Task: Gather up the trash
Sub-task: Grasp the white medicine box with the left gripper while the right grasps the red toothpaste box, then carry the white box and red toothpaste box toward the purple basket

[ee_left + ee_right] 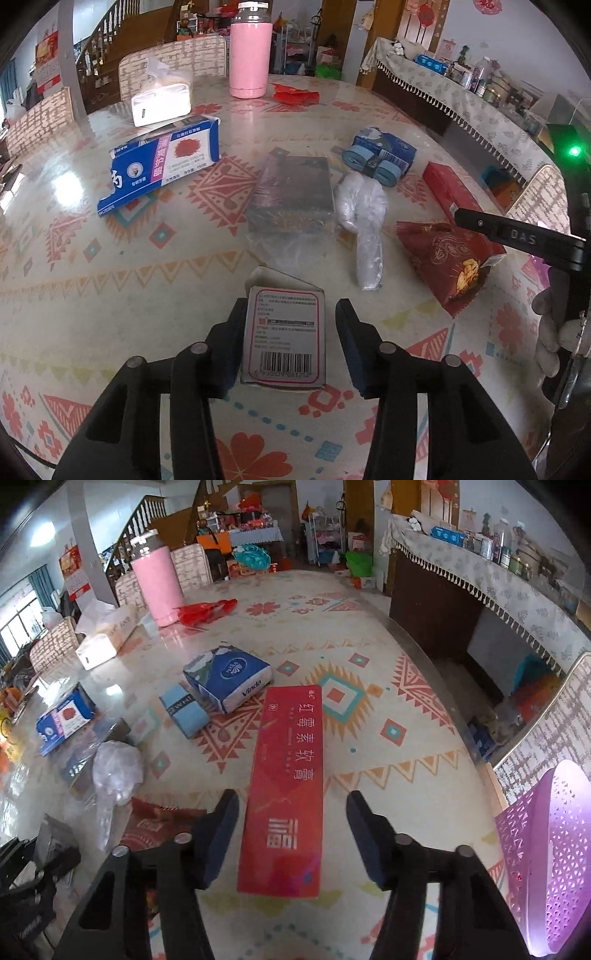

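Left gripper (288,343): jaws spread around a small grey carton (284,336) with a barcode label, lying flat on the patterned tablecloth (110,295). Left pad sits against the carton's edge, right pad stands clear of it with a visible gap, so no pinch.

Right gripper (291,834): jaws spread over the near end of a long red box (286,786), white lettering on top, lying flat and running away from the camera. Gaps on both sides, pads not touching it.

Purple perforated basket (550,864) is at the right table edge, just beside the right gripper.

Left-wrist view, going out: red printed snack bag (447,262) to the right, with the right gripper's black finger over it. Crumpled clear plastic wrap (362,218) beside that, touching a dark flat box (291,192) in the middle of the table. Beyond those, a blue tissue pack (384,147) with a light-blue strap roll (369,162) against its near side. Left of centre, a torn blue-and-white toothpaste carton (159,158).

Far side: white tissue box (162,99), pink flask (251,51) standing upright, red plastic scrap (295,92) just beside the flask's base.

Chairs line the far edge of the table; sideboard with a fringed cloth runs along the right wall.
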Tool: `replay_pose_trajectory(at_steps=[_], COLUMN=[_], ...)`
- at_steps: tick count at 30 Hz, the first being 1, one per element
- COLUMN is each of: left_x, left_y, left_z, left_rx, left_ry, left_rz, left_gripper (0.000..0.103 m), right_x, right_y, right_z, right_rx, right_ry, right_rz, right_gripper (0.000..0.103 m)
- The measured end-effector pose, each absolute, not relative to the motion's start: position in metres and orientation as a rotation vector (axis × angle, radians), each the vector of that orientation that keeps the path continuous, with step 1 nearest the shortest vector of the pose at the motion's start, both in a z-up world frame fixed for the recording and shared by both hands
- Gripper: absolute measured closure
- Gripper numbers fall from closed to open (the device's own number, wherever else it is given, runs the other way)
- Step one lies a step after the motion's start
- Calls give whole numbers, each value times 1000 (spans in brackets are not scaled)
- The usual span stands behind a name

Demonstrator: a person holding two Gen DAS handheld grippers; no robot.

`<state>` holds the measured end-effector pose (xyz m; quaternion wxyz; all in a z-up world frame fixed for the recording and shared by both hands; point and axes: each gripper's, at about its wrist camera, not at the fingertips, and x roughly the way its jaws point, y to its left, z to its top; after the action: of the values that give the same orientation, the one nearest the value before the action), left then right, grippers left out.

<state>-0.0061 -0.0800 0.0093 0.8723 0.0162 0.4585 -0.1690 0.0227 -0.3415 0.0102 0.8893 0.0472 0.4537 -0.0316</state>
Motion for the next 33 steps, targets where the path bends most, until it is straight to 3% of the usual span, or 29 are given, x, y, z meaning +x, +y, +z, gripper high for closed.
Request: replay_pose_trajectory(at_steps=[1,3,33], left_x=[-6,-6,-51], left_y=[-79,-74,-79], left_z=[10,11,53], left_rx=[30,14,54], left_ry=[961,965,781], left_rz=[-353,-341,-256], left_gripper=[58,70,70], right_x=[23,21,-151], right_y=[-342,-341,-340], right_z=[10,10,75], right_rx=[98,97,83], right_ry=[947,943,733], right_rz=[-68,-72,-70], right_gripper=[59,59,59])
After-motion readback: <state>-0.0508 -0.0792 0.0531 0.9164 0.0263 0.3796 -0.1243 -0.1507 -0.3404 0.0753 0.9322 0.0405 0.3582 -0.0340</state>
